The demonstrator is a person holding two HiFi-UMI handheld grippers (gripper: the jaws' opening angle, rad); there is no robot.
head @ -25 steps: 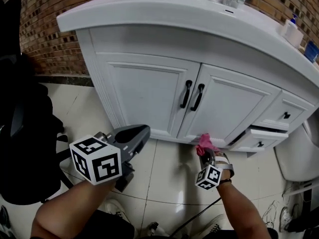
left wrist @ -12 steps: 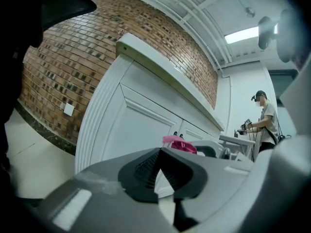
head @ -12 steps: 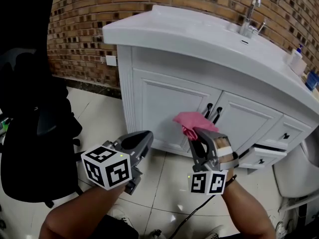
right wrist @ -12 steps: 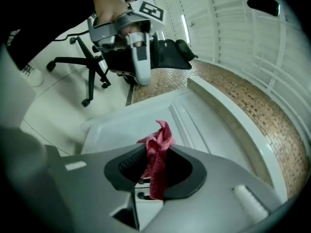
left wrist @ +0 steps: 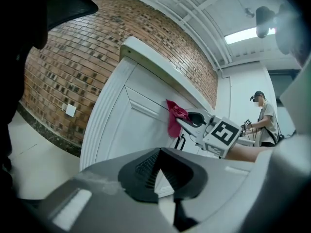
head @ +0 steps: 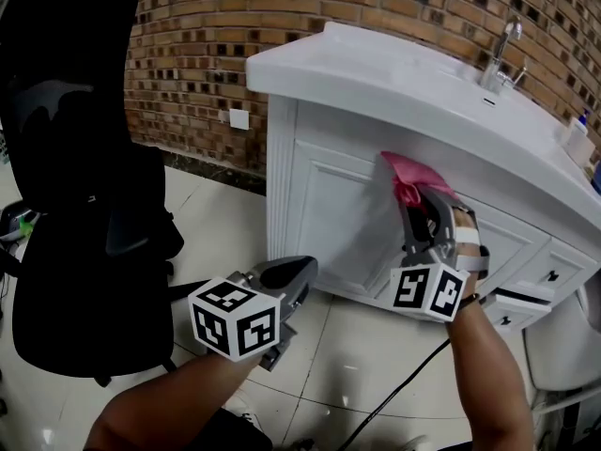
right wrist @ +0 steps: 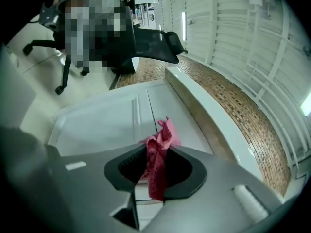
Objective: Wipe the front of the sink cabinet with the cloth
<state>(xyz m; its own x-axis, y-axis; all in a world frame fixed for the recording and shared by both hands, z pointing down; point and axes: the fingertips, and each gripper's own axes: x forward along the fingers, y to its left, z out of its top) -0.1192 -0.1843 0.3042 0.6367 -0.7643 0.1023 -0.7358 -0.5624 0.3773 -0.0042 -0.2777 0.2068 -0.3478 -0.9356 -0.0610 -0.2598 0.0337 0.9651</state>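
The cloth [head: 406, 178], pink and bunched, is pinched in the closed right claw [head: 423, 212]. Its free end sticks out past the tips, against the upper front of the white sink cabinet [head: 324, 205]. The left claw [head: 293, 272] hangs lower, jaws together, empty.

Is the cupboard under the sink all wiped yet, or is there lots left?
Done: the cloth is picked up and pinched in the right gripper's fingers. In hand: it sits against the top of the cabinet front. Left: probably most of it. The door panels below and the drawers show no wipe marks either way. The left gripper hangs low, shut and empty.
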